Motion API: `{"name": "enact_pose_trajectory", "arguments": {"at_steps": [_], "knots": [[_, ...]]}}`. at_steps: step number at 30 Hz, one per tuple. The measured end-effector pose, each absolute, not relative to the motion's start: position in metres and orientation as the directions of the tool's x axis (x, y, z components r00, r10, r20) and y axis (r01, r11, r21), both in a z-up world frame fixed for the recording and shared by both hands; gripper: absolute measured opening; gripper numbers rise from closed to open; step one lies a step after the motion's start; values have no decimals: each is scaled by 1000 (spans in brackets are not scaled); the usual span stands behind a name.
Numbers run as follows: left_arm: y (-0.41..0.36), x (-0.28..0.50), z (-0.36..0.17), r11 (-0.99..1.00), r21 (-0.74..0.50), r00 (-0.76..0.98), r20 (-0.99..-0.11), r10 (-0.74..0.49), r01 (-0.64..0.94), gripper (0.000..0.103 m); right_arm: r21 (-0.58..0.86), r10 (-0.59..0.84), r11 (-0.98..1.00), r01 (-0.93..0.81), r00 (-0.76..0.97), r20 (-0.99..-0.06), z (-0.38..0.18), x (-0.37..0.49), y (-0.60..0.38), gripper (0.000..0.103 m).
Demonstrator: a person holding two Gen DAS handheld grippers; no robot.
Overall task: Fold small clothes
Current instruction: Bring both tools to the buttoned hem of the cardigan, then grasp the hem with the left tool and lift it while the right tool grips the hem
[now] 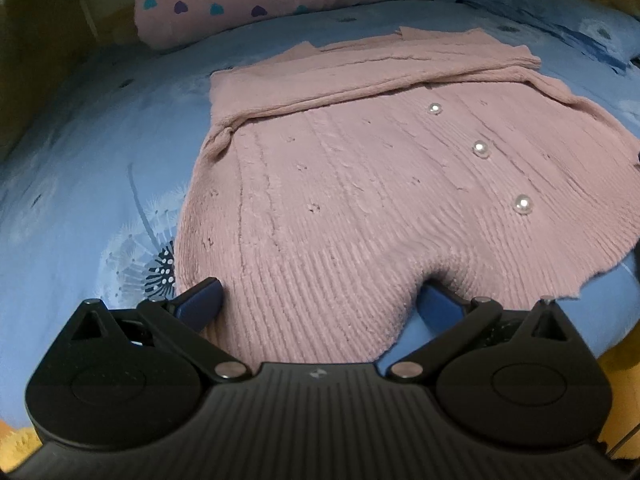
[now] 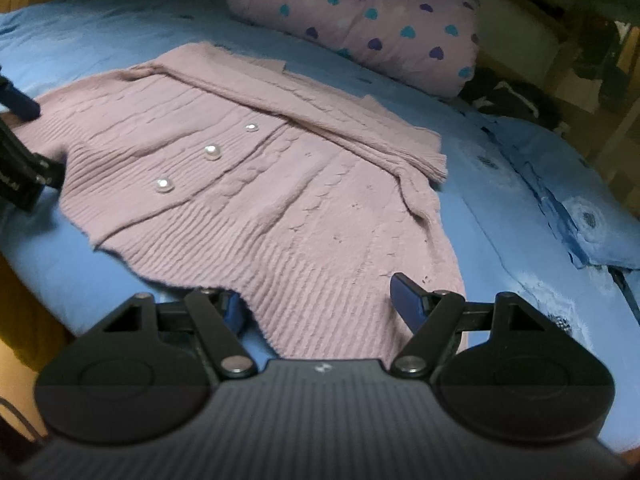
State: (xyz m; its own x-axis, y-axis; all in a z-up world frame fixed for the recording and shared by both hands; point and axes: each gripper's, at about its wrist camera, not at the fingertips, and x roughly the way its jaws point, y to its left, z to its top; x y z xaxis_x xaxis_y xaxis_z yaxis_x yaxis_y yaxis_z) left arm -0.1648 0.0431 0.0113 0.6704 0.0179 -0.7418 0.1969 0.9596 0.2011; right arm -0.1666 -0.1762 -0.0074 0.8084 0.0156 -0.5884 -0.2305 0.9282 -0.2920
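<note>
Pink ribbed cardigan — pearl-buttoned, sleeves seemingly folded across — lies flat on bed.

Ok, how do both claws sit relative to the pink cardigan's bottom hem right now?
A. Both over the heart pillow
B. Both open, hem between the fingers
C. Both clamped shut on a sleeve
B: the left claw and right claw each stand open astride the pink cardigan hem.
</note>
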Motion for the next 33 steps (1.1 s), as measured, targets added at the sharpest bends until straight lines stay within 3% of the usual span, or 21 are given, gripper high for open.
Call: {"name": "enact_pose_trajectory", "arguments": {"at_steps": [8, 11, 16, 18, 20, 27, 33], "knots": [[43, -165, 11, 965, 194, 677, -736, 25, 175, 103, -202, 42, 960, -195, 811, -584, -10, -166, -186, 71], [42, -168, 12, 966, 200, 688, -725, 34, 162, 103, -178, 64, 963, -204, 809, -584, -9, -165, -187, 59], [42, -173, 13, 969, 198, 702, -711, 38, 147, 98, -204, 37, 962, -179, 832, -554, -9, -166, -184, 50], [42, -176, 14, 972, 193, 716, -697, 38, 136, 82, -209, 28, 963, -168, 837, -546, -10, -168, -186, 43], [41, -178, 16, 973, 187, 728, -685, 31, 134, 69, -203, 19, 967, -154, 840, -542, -11, -168, -189, 27], [44, -177, 24, 988, 122, 759, -651, 8, 94, 24, -155, 22, 981, -118, 858, -514, -7, -165, -200, 9], [45, -172, 42, 992, 95, 803, -597, -4, 76, 15, -219, 11, 968, -121, 895, -445, 6, -166, -195, 8]]}}
